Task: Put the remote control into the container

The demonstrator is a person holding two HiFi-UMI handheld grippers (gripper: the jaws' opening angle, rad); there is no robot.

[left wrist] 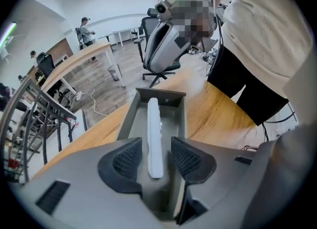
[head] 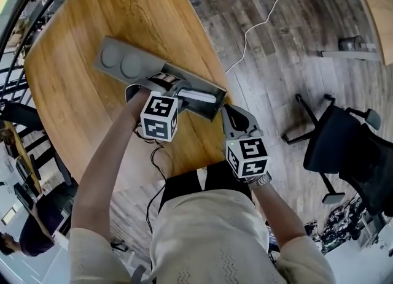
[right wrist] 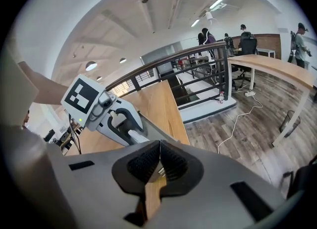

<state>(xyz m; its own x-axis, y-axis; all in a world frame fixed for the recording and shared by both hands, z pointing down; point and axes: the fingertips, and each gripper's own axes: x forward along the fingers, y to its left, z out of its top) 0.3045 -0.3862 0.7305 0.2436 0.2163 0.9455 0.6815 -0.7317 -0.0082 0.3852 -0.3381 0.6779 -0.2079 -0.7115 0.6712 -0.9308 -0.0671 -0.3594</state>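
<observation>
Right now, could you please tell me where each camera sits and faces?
Head view: on the person's head, facing steeply down at the table; forearms, torso, left gripper, right gripper show.
Left gripper view: on that gripper, facing along its open fingers into the container, remote control between them.
Right gripper view: on that gripper, facing past its shut fingers toward the left gripper.
Shared: head and left gripper views both show the remote control.

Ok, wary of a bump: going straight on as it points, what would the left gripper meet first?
Likely the white remote control lying between its open tongs in the grey container, though depth is unclear.
</observation>
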